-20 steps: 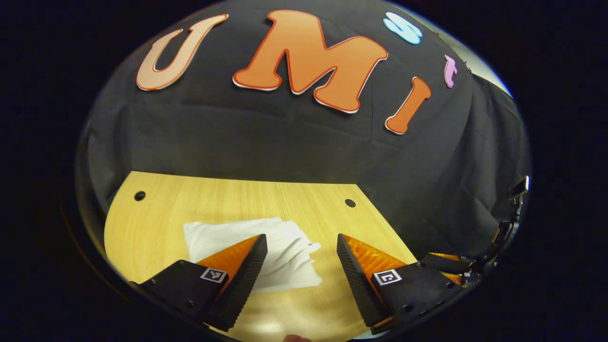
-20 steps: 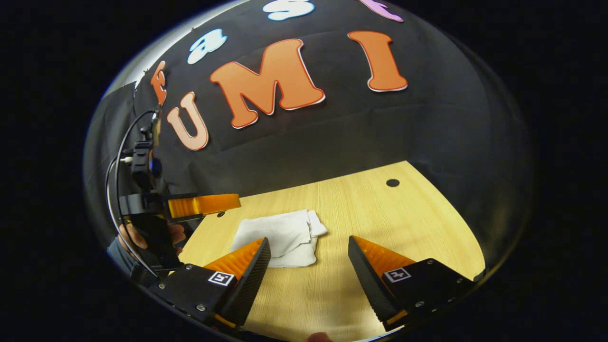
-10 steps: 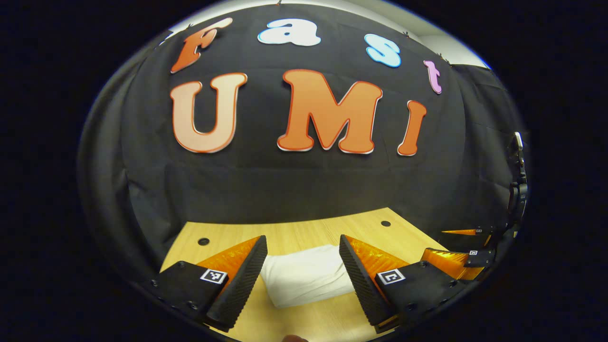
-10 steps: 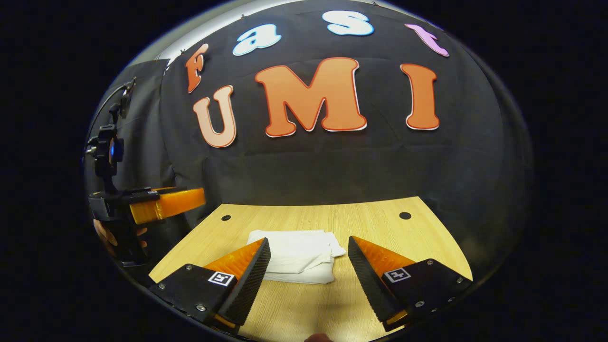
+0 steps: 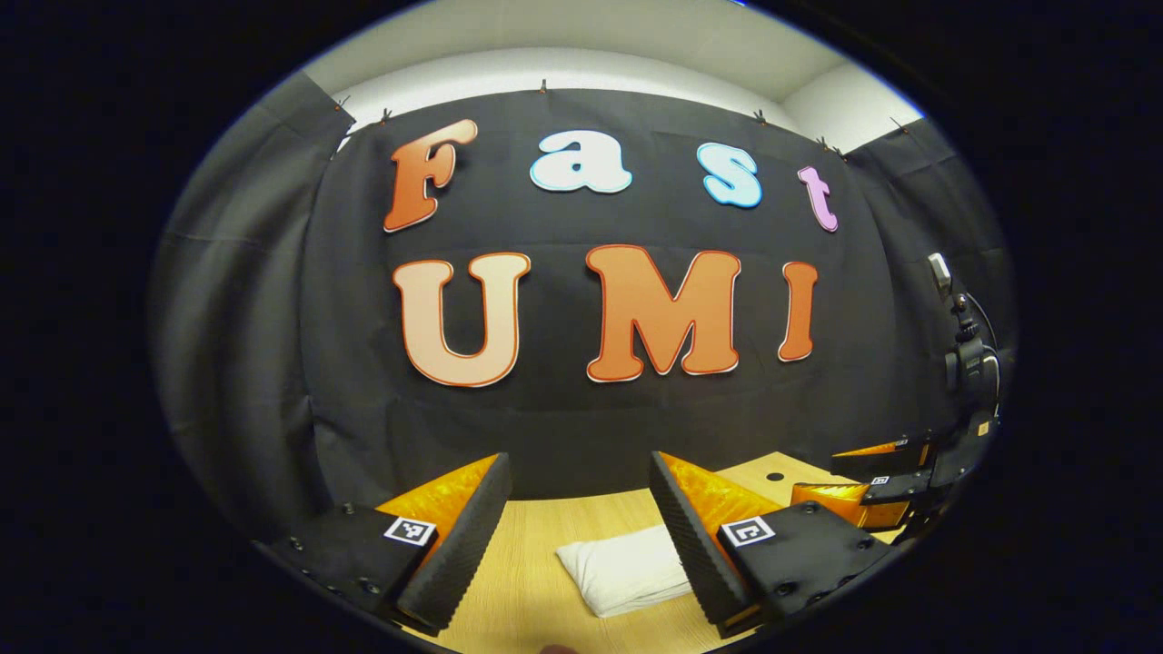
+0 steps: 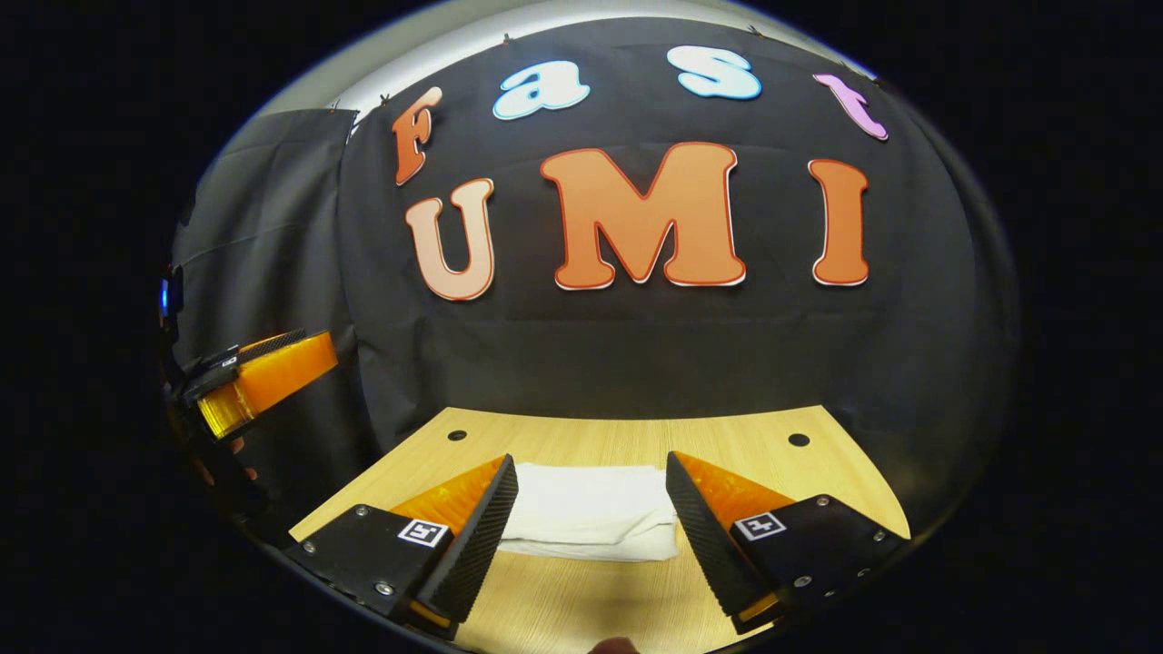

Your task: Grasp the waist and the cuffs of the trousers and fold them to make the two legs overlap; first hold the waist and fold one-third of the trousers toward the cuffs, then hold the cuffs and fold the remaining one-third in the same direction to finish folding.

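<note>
White trousers, folded into a compact flat bundle, lie on the wooden table. In the left gripper view the same bundle of trousers lies low between the fingers, partly hidden by the right-hand finger. My left gripper is open and held above the table, with nothing between its fingers. My right gripper is open too, above the near edge of the bundle and apart from it. At the right edge of the left gripper view the right gripper hovers over the table. The left gripper hangs at the far left of the right gripper view.
The table is light wood with small round holes near its back corners. Black cloth walls close the booth behind and at both sides. A hand holds the left gripper.
Both grippers have tilted up and drawn back from the folded trousers, so more wall and less table shows. The bundle stays flat on the table.
</note>
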The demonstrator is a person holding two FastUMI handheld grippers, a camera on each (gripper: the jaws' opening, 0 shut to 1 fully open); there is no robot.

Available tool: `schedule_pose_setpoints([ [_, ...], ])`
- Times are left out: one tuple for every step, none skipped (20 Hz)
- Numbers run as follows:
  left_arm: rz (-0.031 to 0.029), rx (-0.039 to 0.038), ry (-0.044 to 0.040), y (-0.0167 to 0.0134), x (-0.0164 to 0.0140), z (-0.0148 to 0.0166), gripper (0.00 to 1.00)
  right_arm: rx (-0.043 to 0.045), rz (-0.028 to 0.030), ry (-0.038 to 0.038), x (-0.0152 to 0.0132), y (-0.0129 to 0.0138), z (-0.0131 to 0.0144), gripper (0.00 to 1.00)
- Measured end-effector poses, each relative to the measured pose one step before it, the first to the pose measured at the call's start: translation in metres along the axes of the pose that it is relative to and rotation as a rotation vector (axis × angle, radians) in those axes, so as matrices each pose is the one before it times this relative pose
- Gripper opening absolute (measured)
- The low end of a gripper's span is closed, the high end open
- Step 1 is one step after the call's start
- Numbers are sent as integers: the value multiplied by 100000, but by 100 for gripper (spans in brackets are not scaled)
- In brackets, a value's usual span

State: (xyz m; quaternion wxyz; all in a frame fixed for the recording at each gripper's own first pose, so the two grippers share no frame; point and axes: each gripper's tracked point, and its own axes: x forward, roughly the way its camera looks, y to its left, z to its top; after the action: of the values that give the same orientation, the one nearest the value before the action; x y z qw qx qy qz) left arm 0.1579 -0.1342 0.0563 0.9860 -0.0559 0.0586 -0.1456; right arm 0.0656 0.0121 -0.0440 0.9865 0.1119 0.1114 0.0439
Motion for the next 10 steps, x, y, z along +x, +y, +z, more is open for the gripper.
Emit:
schedule_pose_setpoints([
  [580,-937,-662,374,-6,5,99,-776,-678,-624,-208,144,101,98],
  [357,-1205,-383,255,-131,75,100,-1321,-385,-305,-261,83,98,98],
  [704,-1006,164,487,-102,-100,98,-1520,-541,-45,-40,95,27,98],
  [406,-474,63,204,29,-74,98,-1335,-775,191,-100,-155,115,98],
  [402,-108,-295,107,15,-10,96,-853,-1234,284,-160,-356,44,98],
  [-46,-529,-557,-116,34,243,99,60,-1276,523,-27,-456,-21,98],
  [-888,-1929,-169,-177,24,97,98,206,-472,800,147,-183,168,98],
  [-1486,-2895,885,-535,103,186,100,-151,-1553,590,-54,-378,359,98],
  [-441,-1908,-1435,-296,-106,662,99,605,380,-271,-42,-194,707,98],
  [464,-568,-798,85,104,672,96,1113,-642,-1598,-200,-99,727,98],
])
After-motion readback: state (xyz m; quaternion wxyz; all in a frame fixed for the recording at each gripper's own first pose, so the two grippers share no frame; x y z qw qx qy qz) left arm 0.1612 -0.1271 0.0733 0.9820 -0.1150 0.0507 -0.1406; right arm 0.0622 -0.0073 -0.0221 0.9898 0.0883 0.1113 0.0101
